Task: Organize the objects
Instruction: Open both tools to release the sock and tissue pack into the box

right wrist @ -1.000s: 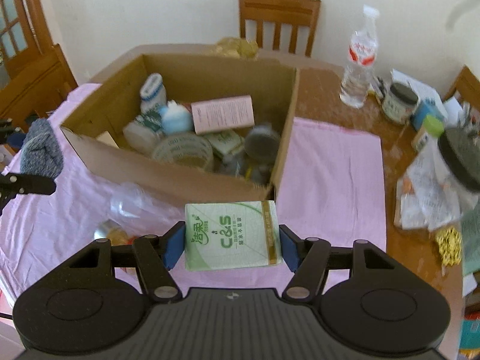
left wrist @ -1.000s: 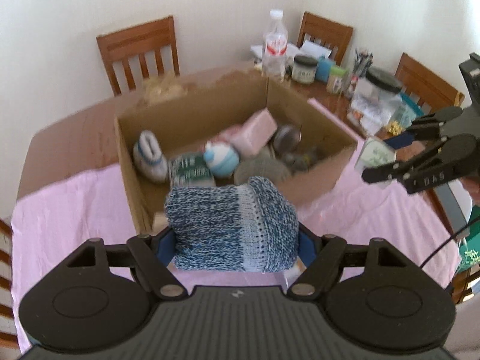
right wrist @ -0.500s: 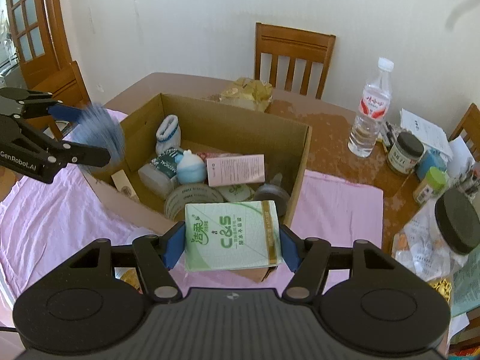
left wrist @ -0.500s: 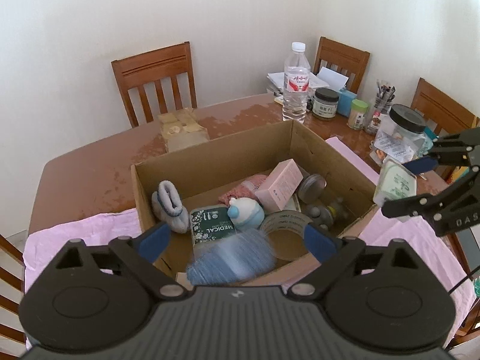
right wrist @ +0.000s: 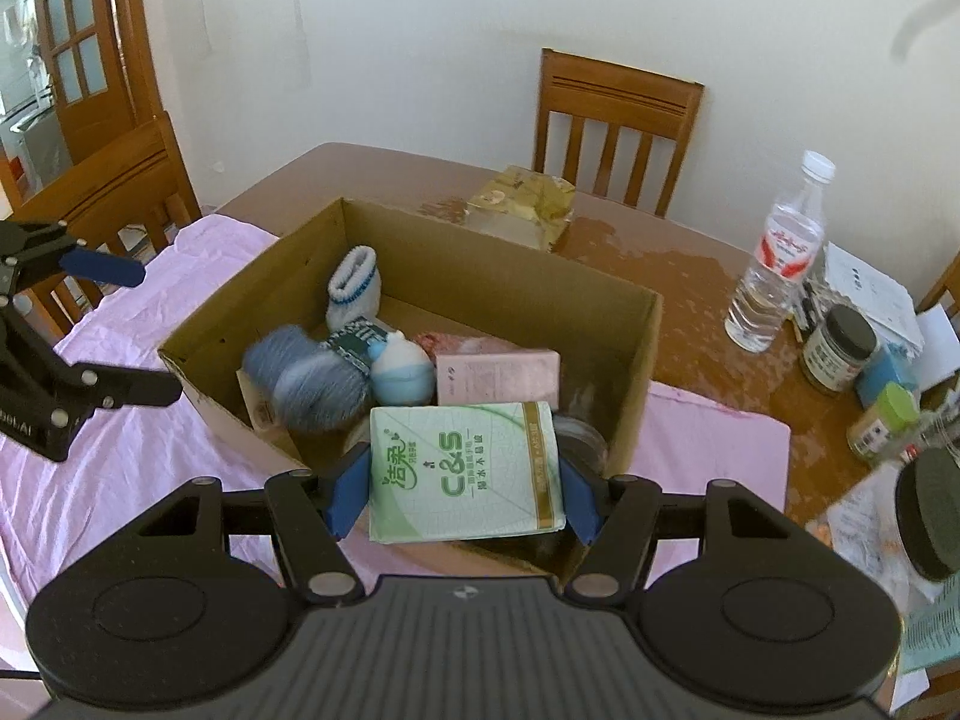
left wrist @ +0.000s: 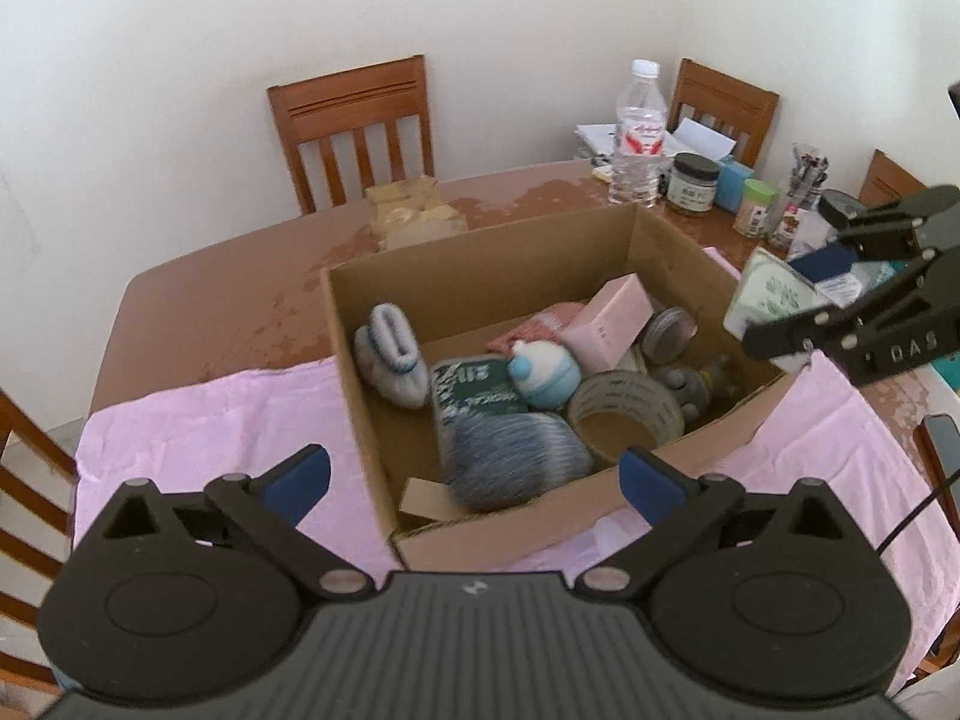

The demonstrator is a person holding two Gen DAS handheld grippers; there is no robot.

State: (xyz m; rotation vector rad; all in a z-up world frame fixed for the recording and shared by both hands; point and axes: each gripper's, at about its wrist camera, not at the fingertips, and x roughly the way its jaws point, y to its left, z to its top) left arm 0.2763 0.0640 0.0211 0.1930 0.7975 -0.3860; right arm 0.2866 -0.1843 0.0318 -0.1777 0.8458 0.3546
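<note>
1. Tissue pack [right wrist: 465, 471] sits clamped between the right gripper [right wrist: 462, 492] pads, flat, its long axis running across the jaws; the pack hangs just over the near wall of the cardboard box [right wrist: 636, 372].
2. Box interior lies ahead of and below the pack, so the drop looks like a short push forward over the rim, then release. Right hand is clearly the nearer one for it.
3. Left gripper [left wrist: 474, 480] jaws are opening, spread wide, nothing between them; it hovers at the box's near-left corner.
4. Knitted blue roll [left wrist: 516, 462] lies inside the box at the near-left corner, blurred.
5. Other contents: small sock [left wrist: 390, 360], green medical pack [left wrist: 474, 396], blue-white ball-shaped thing [left wrist: 543, 375], tape roll [left wrist: 624, 420], pink carton [right wrist: 498, 375].
6. Likely landing spot is the near-right corner, over the tape roll; the pink carton and the ball-shaped thing crowd the middle.
7. Outside the box: water bottle [right wrist: 774, 276], jars, papers at the far right, pink cloth [right wrist: 138, 468] under the box.
</note>
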